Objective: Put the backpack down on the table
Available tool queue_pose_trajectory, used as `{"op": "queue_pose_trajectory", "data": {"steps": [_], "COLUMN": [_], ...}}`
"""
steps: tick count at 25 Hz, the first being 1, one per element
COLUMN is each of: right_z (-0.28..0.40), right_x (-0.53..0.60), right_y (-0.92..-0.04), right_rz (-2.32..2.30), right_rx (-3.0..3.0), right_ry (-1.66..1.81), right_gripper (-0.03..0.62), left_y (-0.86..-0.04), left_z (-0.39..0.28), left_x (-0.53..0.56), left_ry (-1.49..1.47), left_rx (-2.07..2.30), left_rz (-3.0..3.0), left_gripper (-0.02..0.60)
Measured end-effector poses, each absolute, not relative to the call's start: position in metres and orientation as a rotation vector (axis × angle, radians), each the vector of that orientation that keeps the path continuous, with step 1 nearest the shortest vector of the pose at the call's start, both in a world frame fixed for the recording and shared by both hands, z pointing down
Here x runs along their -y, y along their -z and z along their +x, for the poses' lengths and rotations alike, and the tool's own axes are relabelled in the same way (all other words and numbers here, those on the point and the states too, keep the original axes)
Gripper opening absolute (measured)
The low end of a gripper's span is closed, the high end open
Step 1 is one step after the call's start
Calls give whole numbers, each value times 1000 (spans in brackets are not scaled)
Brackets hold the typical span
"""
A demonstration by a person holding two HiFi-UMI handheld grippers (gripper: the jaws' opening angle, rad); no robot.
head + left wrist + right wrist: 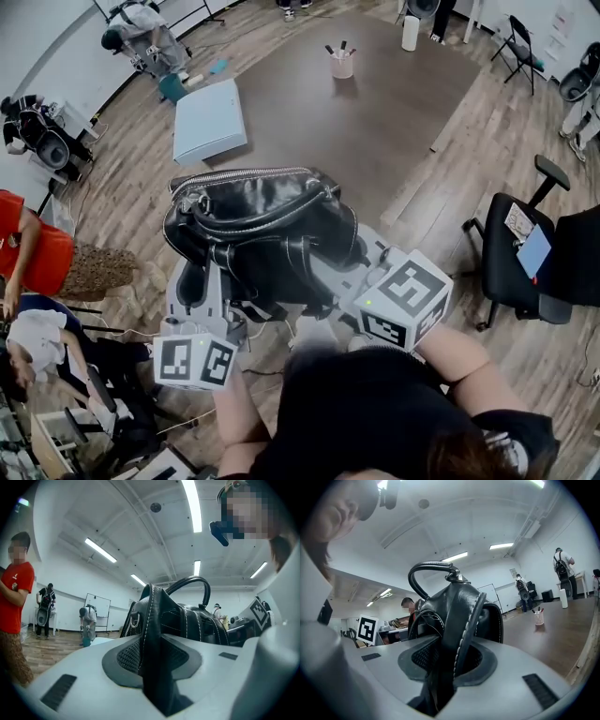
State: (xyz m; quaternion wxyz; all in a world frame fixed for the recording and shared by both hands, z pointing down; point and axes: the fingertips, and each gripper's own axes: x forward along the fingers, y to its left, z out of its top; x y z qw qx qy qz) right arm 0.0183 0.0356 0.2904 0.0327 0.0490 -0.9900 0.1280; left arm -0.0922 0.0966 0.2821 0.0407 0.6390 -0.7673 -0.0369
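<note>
A black leather backpack [262, 230] with white stitching and a zipped top hangs in the air between my two grippers, in front of the brown table [375, 122]. In the head view my left gripper [202, 281] holds it from the lower left and my right gripper [364, 262] from the lower right. The left gripper view has the left gripper [157, 665] shut on a stitched black strap [154, 620], with the bag's handle [190, 584] arching above. In the right gripper view the right gripper [447, 665] is shut on another stitched strap [464, 620].
On the table lie a flat white box [208, 117] at its left end and a cup of pens [342, 64] further back. A black office chair [525, 253] stands at the right. A person in a red top [33, 253] and equipment crowd the left. Wood floor surrounds the table.
</note>
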Motion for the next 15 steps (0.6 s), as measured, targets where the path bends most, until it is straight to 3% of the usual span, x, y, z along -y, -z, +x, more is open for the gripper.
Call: {"op": "queue_pose_trajectory", "data": {"steps": [15], "right_z": [-115], "right_x": [56], "right_y": [-262], "right_rz": [359], "right_rx": [3060], "right_ry": [-360], "right_gripper": [112], "left_y": [-255], "left_z": [-231], "left_x": [9], "left_ry": [142], "left_rx": [2208], "left_rz": [2155], "left_gripper": [123]}}
